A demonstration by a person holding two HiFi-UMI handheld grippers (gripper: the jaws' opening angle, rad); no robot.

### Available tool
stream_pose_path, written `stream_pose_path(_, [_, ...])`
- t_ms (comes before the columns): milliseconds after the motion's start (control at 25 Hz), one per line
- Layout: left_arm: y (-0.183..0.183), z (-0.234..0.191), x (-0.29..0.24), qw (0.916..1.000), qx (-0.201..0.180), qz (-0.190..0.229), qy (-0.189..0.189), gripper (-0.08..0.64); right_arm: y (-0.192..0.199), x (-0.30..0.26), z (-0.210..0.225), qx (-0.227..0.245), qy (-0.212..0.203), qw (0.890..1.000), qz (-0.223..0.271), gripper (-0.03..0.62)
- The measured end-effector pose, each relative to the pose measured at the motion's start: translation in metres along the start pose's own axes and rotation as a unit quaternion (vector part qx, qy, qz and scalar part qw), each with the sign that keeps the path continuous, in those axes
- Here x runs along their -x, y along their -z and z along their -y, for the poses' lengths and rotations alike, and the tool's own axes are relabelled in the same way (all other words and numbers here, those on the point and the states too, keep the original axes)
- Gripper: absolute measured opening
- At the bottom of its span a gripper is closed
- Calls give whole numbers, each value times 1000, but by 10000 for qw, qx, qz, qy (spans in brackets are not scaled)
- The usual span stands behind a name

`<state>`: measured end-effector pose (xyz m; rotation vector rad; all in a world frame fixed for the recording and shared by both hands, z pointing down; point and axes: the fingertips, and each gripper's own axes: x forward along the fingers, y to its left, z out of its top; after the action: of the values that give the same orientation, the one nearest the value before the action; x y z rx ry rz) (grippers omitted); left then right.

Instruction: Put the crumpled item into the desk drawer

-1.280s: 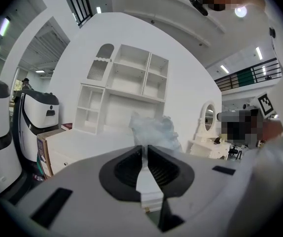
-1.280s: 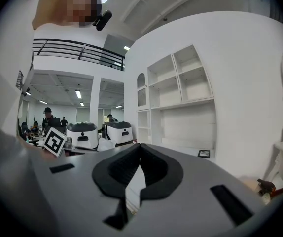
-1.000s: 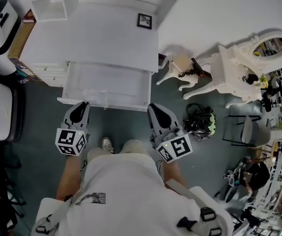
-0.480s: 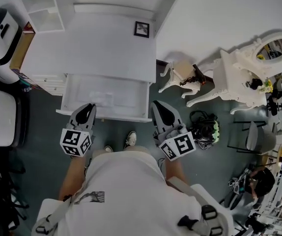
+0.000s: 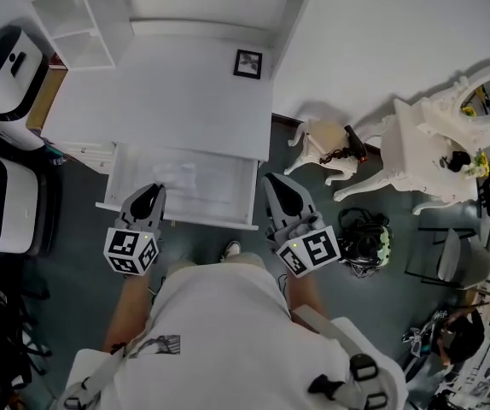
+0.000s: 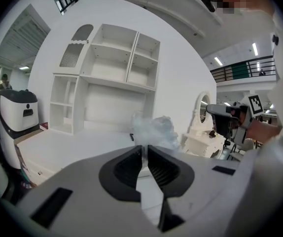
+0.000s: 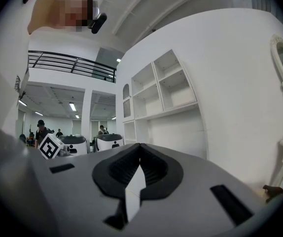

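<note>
Left gripper point(image 6: 145, 151) pinches the crumpled wrap point(image 6: 154, 130), jaws nearly together, poised over the open drawer's point(image 5: 228, 190) near left, likely for dropping. Right gripper point(image 7: 139, 148) closed, empty, idle.

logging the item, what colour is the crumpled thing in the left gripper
The crumpled item is translucent whitish-grey; the left gripper view shows it best.

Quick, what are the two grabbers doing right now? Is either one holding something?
Left gripper: closed on the crumpled item.
Right gripper: closed, holding nothing.
</note>
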<state>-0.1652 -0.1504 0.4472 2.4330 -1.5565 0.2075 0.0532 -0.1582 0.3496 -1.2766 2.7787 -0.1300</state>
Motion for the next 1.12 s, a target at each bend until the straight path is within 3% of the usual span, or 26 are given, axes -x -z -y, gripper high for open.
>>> stream_pose_path(600, [49,16,-25,9977,179,-570,-320,44,49,3,43,-475,-200,9981,-341,11])
stream_pose_path(1120, [115,7,-60,9912,225,-1208,-496,43,70,6,55,-571,-256,9965,-556,11])
